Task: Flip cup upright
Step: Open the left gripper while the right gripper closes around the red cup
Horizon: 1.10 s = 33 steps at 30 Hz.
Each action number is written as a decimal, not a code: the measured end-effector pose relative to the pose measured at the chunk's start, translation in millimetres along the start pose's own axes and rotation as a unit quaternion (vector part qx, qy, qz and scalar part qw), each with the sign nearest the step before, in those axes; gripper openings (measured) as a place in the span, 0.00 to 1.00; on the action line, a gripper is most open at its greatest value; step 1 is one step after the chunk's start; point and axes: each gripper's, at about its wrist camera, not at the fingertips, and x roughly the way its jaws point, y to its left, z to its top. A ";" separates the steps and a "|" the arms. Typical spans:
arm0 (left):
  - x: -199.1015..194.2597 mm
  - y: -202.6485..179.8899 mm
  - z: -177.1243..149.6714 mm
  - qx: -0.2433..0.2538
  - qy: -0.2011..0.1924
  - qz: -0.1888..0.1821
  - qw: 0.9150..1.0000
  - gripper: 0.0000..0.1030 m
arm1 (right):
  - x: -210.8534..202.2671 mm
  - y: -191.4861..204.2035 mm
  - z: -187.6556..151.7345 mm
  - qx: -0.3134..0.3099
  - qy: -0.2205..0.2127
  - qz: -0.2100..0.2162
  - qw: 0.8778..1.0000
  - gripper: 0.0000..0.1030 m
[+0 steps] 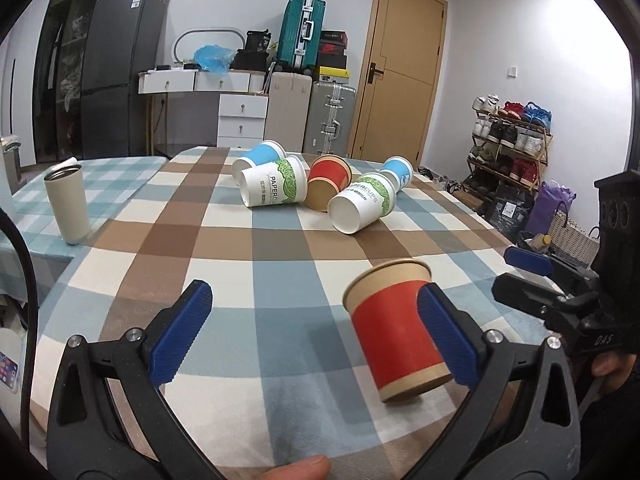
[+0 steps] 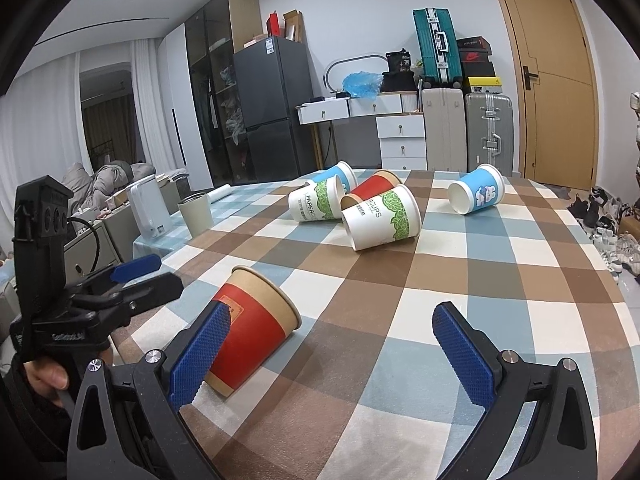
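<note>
The red paper cup (image 1: 394, 330) stands mouth-up but looks tilted on the checked tablecloth (image 1: 256, 248), between the two tools; the left gripper (image 1: 316, 336) is spread wide with one pad at the cup's wall, and the right gripper (image 2: 332, 356) is equally wide apart, holding nothing. A nudge from either pad could tip the light cup over; the soft cloth may let it rock. Five more paper cups (image 2: 380, 220) lie toppled farther back; suitcases (image 2: 434, 46), a fridge (image 2: 272, 84) and a door (image 2: 556, 76) line the room.

Red-and-kraft cup (image 1: 394, 330); blue, brown, cream checked tablecloth (image 1: 256, 248); blue claw pads (image 1: 182, 338).
</note>
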 end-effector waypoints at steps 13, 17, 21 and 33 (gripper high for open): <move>17.9 4.8 -11.6 0.035 -0.001 0.007 0.999 0.99 | 16.9 2.2 10.0 0.033 0.051 0.008 0.998 1.00; 17.3 9.0 -12.1 0.032 0.000 0.005 0.999 0.99 | 25.5 5.8 16.8 0.047 0.073 0.010 0.996 1.00; 15.7 15.5 -12.3 0.029 -0.004 0.012 1.000 0.99 | 35.3 7.3 21.0 0.069 0.099 0.020 0.992 1.00; 13.5 24.6 -13.4 0.018 -0.003 0.009 1.000 0.99 | 70.3 15.1 23.8 0.127 0.182 0.077 0.972 0.98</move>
